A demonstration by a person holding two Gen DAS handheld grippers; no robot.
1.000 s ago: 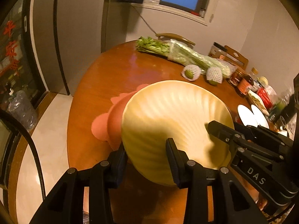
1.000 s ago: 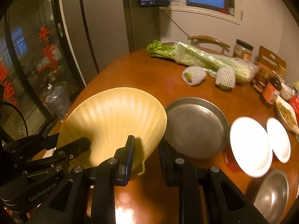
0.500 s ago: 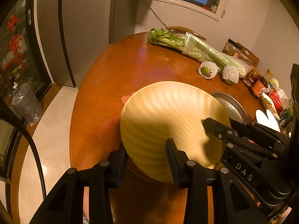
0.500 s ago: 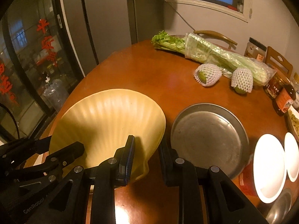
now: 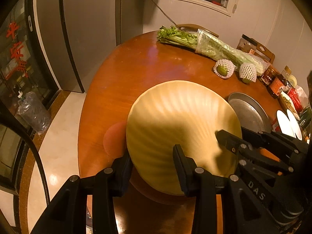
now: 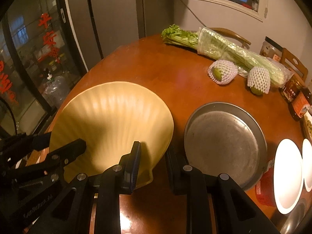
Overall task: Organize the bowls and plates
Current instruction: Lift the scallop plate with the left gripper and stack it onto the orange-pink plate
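**Shell plate held over the wooden counter**

A round wooden counter (image 6: 156,74) fills the corner of the kitchen under a window, and we hold a yellow shell-shaped plate (image 6: 113,120) over its near edge. Our left claw (image 5: 152,167) is clamped on the plate's near rim, and our right claw (image 6: 154,167) grips the narrow hinge end, so both carry it together. A pink plate (image 5: 114,136) lies partly beneath it. A metal tray (image 6: 224,142) sits just beside it, with two white plates (image 6: 288,175) further along. Bagged celery (image 6: 224,48) and two netted fruits (image 6: 222,72) lie well apart.
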